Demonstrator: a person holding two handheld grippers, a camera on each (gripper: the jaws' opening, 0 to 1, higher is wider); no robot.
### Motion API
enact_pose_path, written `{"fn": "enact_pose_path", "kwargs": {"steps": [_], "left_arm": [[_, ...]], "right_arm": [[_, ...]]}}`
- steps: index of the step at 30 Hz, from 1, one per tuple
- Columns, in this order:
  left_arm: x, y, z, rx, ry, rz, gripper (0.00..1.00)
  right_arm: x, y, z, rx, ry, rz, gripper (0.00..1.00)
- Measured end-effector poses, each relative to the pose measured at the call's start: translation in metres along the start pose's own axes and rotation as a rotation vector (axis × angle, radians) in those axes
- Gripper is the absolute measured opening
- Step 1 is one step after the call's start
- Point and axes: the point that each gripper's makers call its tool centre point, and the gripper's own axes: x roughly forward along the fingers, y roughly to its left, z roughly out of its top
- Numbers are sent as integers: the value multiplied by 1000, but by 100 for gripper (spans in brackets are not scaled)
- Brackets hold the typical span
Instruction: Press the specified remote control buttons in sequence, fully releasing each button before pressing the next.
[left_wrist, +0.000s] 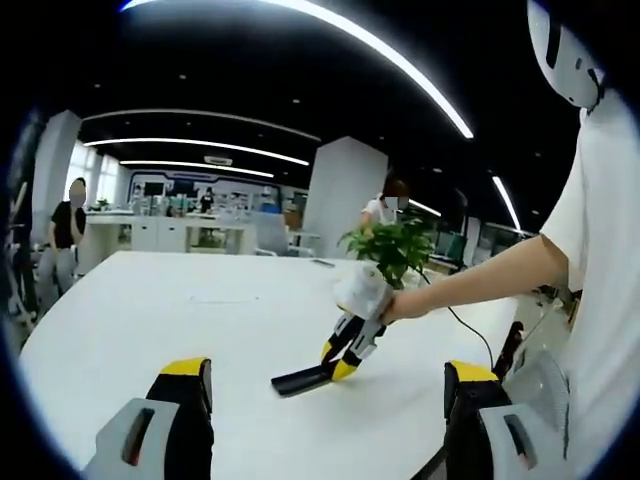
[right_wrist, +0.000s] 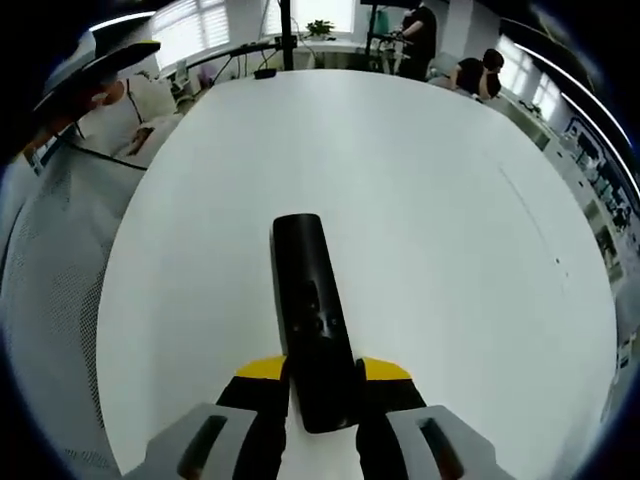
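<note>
White office table (right_wrist: 450, 200), otherwise bare. Right gripper (right_wrist: 322, 395) is clenched on the near end of the remote (right_wrist: 308, 300), button face up, likely steadying it for presses. Left gripper (left_wrist: 325, 400) hangs back, jaws spread, holding nothing.

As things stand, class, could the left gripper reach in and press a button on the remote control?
Probably yes. The right gripper clamps only the remote control's near end, so its button face lies bare. White table lies open between it and the left gripper, whose jaws stand apart.
</note>
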Motion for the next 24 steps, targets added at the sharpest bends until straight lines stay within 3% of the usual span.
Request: {"fn": "enact_pose_path", "kwargs": {"steps": [7, 10, 13, 18, 24], "left_arm": [[-2, 1, -1, -4, 1, 4, 99], [-2, 1, -1, -10, -2, 5, 99], [-1, 2, -1, -14, -6, 5, 99], [3, -3, -5, 68, 40, -2, 99], [6, -4, -4, 11, 20, -10, 99]], "right_arm": [[0, -8, 0, 22, -10, -12, 25], [0, -8, 3, 77, -41, -30, 30], [1, -9, 6, 172, -115, -60, 35], [-3, -15, 10, 338, -272, -128, 57], [-16, -21, 3, 475, -394, -225, 77]]}}
